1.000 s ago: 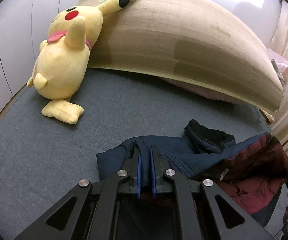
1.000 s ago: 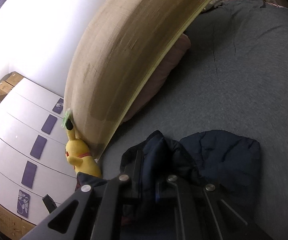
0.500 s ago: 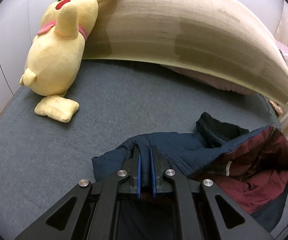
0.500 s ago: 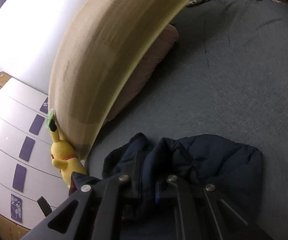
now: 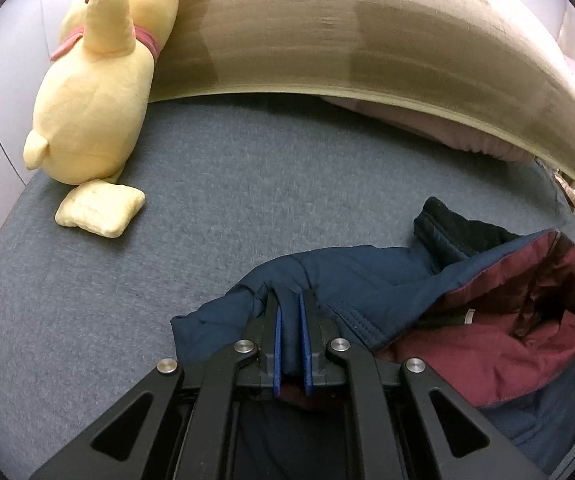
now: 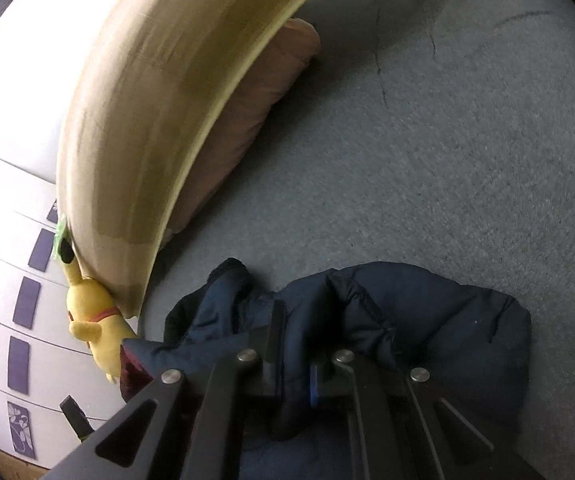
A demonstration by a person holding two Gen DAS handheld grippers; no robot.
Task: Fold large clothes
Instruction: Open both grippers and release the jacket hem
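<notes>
Two grippers, left gripper (image 5: 290, 300) and right gripper (image 6: 293, 320), each pinch puffy quilted navy jacket (image 5: 367, 280) with glossy maroon lining.

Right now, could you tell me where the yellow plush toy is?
In the left wrist view, the yellow plush toy lies upper left on the grey bed, leaning against the tan headboard.

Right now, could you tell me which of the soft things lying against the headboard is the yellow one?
The Pikachu plush toy, at the headboard's left end. The other, a dusty-pink pillow, lies tucked under the headboard's lower edge further right.
</notes>
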